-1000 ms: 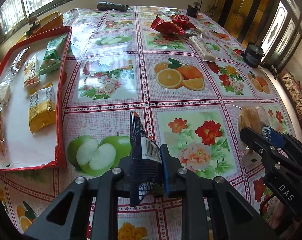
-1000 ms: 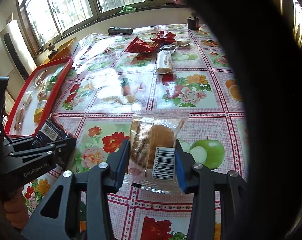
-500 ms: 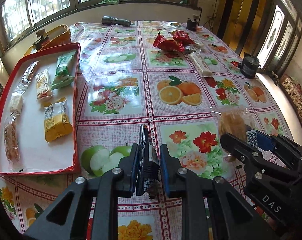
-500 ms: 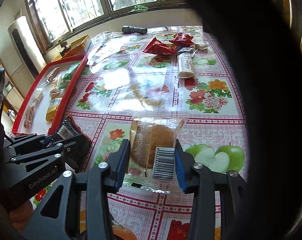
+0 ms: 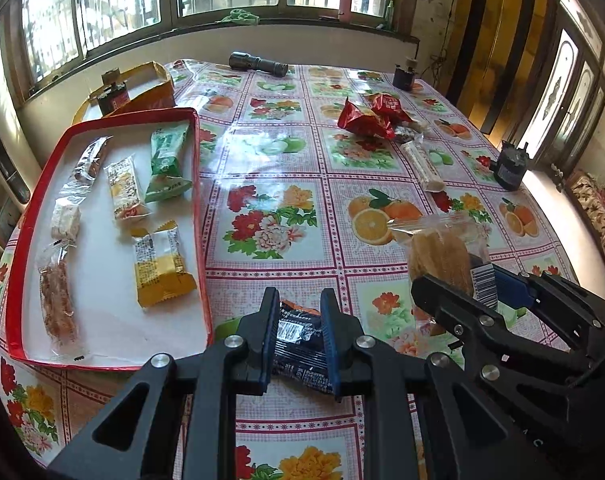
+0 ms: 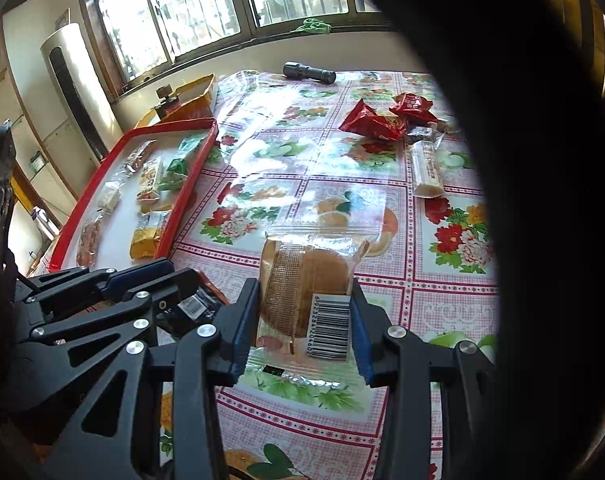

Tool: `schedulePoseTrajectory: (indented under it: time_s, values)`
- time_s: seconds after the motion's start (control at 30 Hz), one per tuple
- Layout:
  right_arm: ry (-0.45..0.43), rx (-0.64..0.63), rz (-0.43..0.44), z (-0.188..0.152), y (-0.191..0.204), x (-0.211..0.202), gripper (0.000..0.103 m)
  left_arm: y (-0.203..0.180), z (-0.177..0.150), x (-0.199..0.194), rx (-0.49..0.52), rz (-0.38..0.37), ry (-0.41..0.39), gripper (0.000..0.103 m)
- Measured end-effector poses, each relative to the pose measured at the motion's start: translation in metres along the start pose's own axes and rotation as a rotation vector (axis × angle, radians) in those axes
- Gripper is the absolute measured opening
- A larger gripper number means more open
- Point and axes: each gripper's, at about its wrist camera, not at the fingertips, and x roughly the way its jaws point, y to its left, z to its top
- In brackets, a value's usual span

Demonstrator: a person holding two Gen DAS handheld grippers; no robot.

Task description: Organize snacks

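Note:
My left gripper (image 5: 300, 300) is shut on a black snack packet (image 5: 300, 336), held above the flowered tablecloth just right of the red tray (image 5: 200, 184). The tray holds several wrapped snacks, among them a yellow pack (image 5: 160, 268) and a green pack (image 5: 166, 160). My right gripper (image 6: 304, 288) is shut on a clear-wrapped round cake with a barcode label (image 6: 306, 300), lifted off the table. In the left wrist view that cake (image 5: 438, 256) and the right gripper (image 5: 474, 296) sit at the right. The left gripper (image 6: 186, 276) shows at the left of the right wrist view.
Red snack bags (image 5: 366, 120) and a long white wrapped bar (image 5: 424, 164) lie at the table's far right. A black torch (image 5: 258, 64) lies by the far edge, a dark jar (image 5: 510, 164) at the right edge, and a yellow box (image 5: 150, 92) behind the tray.
Both grippers have risen with their packets and drawn toward the tray. The black packet has turned from edge-on to flatter between the left jaws. The cake has left the table.

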Motion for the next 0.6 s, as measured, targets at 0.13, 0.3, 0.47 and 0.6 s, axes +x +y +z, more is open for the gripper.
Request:
schedulePoseTrajectory:
  time_s: [0.13, 0.3, 0.47, 0.6]
  values:
    - [-0.007, -0.030, 0.023, 0.009, 0.017, 0.005, 0.044, 0.019, 0.007, -0.003, -0.033, 0.009, -0.006, 0.018]
    - [-0.005, -0.057, 0.030, 0.013, 0.028, 0.013, 0.044, 0.020, 0.008, 0.002, -0.017, -0.061, 0.052, 0.019]
    - [0.037, -0.025, -0.034, 0.000, 0.005, 0.022, 0.044, -0.013, -0.002, 0.013, 0.024, -0.064, 0.111, 0.040]
    - [0.075, 0.039, -0.108, -0.015, -0.033, 0.024, 0.044, -0.034, -0.009, 0.026, -0.015, -0.013, 0.160, 0.052]
